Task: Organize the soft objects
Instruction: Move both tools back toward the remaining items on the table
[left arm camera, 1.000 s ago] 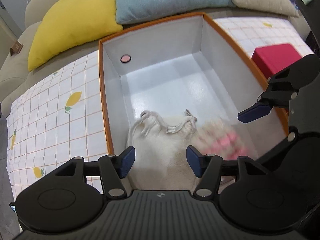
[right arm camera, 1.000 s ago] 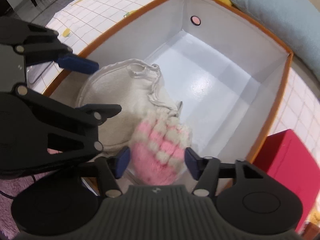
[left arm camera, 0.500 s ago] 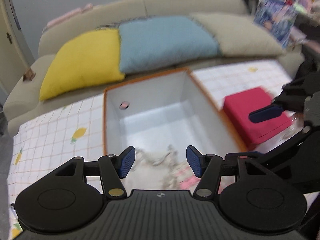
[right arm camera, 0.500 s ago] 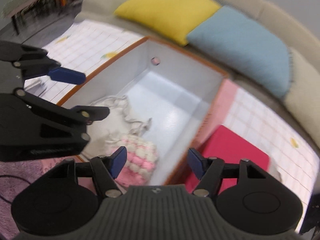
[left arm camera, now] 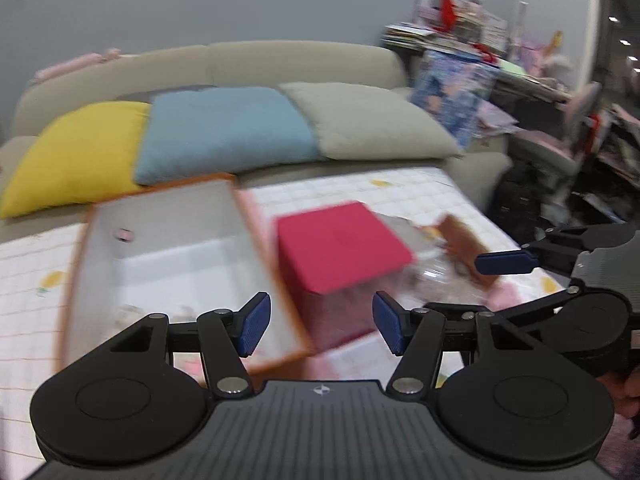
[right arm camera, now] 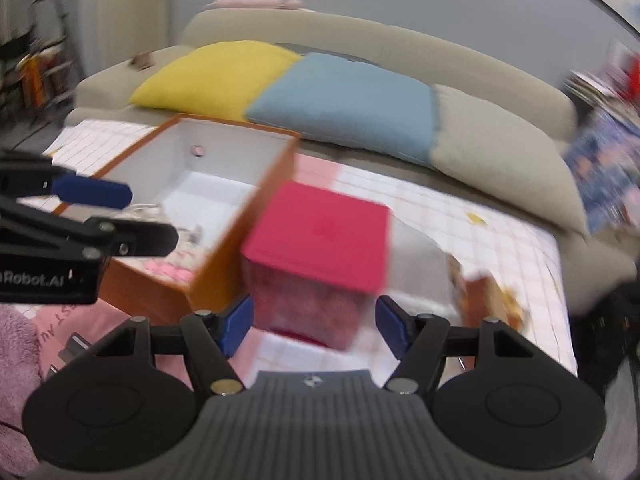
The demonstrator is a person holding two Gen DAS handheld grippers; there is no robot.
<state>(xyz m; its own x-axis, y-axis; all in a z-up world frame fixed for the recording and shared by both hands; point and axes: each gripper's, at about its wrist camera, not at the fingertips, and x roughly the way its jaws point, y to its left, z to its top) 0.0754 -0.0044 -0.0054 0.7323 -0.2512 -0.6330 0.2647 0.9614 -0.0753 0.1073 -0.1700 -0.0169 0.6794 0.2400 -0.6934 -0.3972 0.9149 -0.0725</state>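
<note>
Left gripper (left arm camera: 320, 326) jaws spread wide, nothing between the pads, held above the near edge of the orange-rimmed white box (left arm camera: 160, 264) and the red box (left arm camera: 340, 248) just right of it, both on the checked cloth (left arm camera: 420, 188). Right gripper (left arm camera: 508, 262) enters from the right edge, one blue pad visible, other jaw not clear. Behind: yellow cushion (left arm camera: 76, 156), blue cushion (left arm camera: 228, 132), beige cushion (left arm camera: 372, 128) on the sofa (left arm camera: 280, 60); frame motion-blurred.

A home living room: a beige sofa (left arm camera: 280, 60) at 12 o'clock carries yellow (left arm camera: 76, 156), blue (left arm camera: 224, 132) and grey (left arm camera: 372, 124) cushions, a lemon-print grid cloth (right arm camera: 460, 216) covers the low surface, and cluttered shelves (left arm camera: 460, 24) stand at 2 o'clock.
</note>
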